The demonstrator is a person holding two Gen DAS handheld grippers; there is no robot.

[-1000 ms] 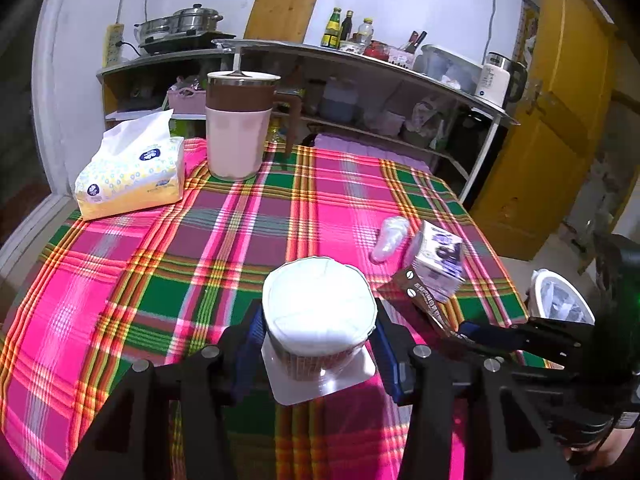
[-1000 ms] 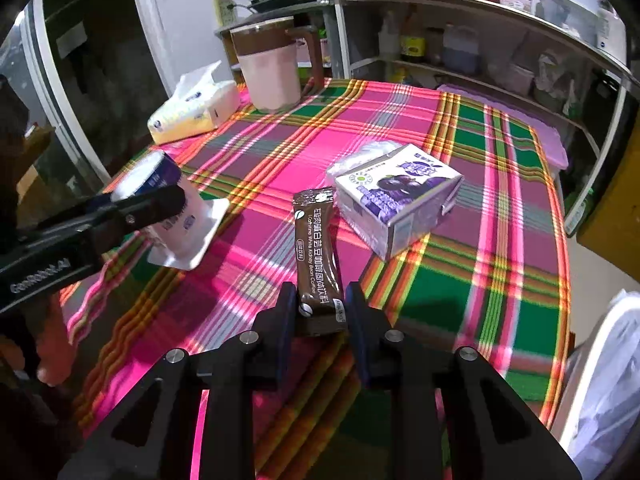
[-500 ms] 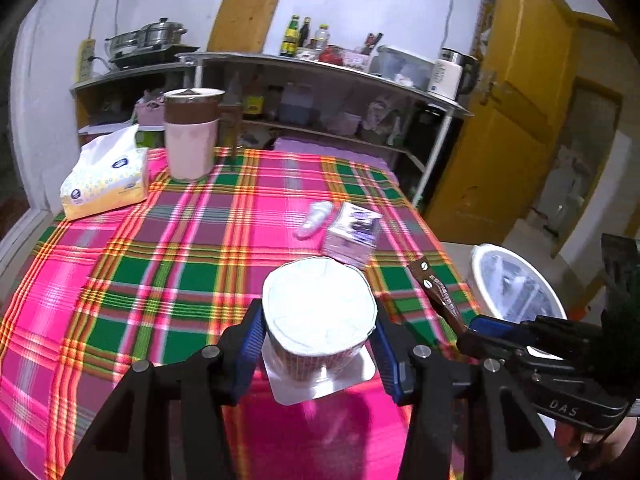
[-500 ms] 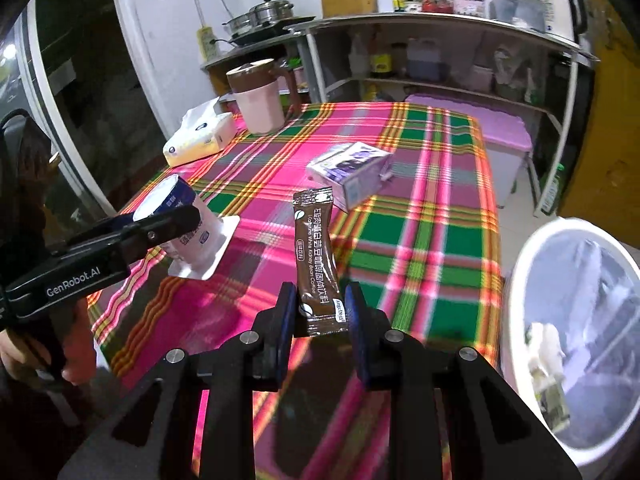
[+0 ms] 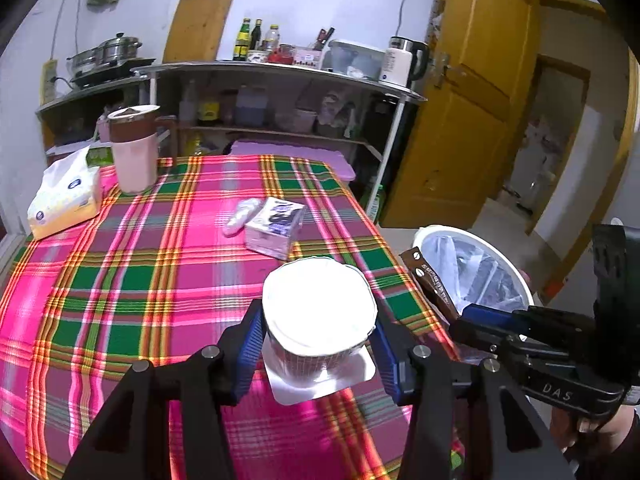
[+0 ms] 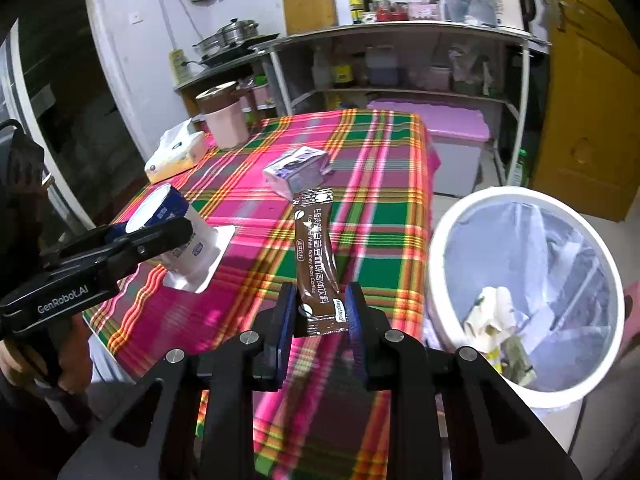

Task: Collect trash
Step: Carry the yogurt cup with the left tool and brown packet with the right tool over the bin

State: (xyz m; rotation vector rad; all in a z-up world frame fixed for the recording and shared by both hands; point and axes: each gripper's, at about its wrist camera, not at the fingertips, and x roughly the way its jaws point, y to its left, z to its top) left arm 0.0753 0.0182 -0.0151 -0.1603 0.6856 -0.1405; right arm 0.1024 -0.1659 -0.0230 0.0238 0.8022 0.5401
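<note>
Holding two items of trash, both clear of the worktop (image 5: 168, 264):

- Left tool (image 5: 318, 344): clamped on a cup (image 5: 320, 312), turned over with its peeled lid hanging under it. The pads grip its sides.
- Right tool (image 6: 318, 316): pinched on a brown sachet (image 6: 316, 264) by its bottom end only, so the sachet stands up tall and free.
- Bin (image 6: 524, 296): white, lined with a bag, on the floor just beside the worktop's corner, with some trash already inside. The sachet is near its rim but not over it; the cup is farther off, above the worktop's edge.
- Left on the worktop: a small carton (image 5: 274, 226) and a clear wrapper (image 5: 240, 216) touching it.

Risks, as you carry on:
- Your hold on the sachet is shallow; a quick swing could let it slip and land on the floor.
- The loose lid may catch on the bin's rim or drip any dregs onto the cloth.
- Your two tools sit close together; letting go too soon would miss the bin.

Pose: both tools point forward and down, side by side, the right one nearer the bin. Your hands grip the handles low at the frame edges.
</note>
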